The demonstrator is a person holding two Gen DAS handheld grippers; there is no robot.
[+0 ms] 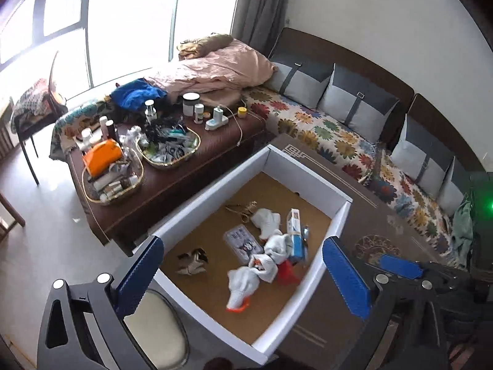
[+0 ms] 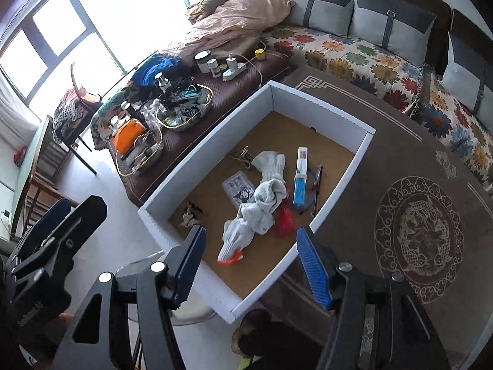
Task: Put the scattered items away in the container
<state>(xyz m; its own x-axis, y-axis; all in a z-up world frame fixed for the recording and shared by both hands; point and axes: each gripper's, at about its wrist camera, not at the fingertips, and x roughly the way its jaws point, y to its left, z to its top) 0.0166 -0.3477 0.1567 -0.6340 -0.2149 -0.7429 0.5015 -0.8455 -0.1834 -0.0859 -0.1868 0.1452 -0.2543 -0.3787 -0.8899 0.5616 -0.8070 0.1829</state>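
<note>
A: Nearest the lens, left wrist view: the left gripper (image 1: pixel 243 271), two blue ribbed pads spread wide, released, nothing between them. What lies beyond?

B: One white-walled container (image 1: pixel 308 162) with a brown floor, standing on the brown patterned table (image 1: pixel 385 215). The scattered items lie inside it, none on the table around it.

A: And the right gripper (image 2: pixel 251 265)?

B: Also released; its two blue pads frame the near part of the box, empty between. At 9 o'clock in that view the other gripper's black body shows, partly cut off.

A: Count the contents.

B: One heap of white gloves (image 2: pixel 262 203) with orange cuffs near centre; how many gloves cannot be told, as they overlap. One blue-and-white carton (image 2: pixel 300 182) at 3 o'clock of the heap. One clear packet with a printed figure (image 2: pixel 240 189) at 9 o'clock. One red piece (image 2: pixel 285 222), half hidden under the gloves. One crumpled brown-and-white scrap (image 2: pixel 191 214) towards 8 o'clock. One thin wiry object (image 2: pixel 243 155) at 11 o'clock, too fine to identify. A dark slim object lies just right of the carton, indistinct.

A: Outside the box?

B: Two gold-rimmed trays (image 1: pixel 172 148) of toiletries on the low bench at 10 o'clock, contents too crowded to count. Four grey cushions (image 1: pixel 354 101) show along the sofa in the left view; the farthest is cut by the frame edge.
</note>
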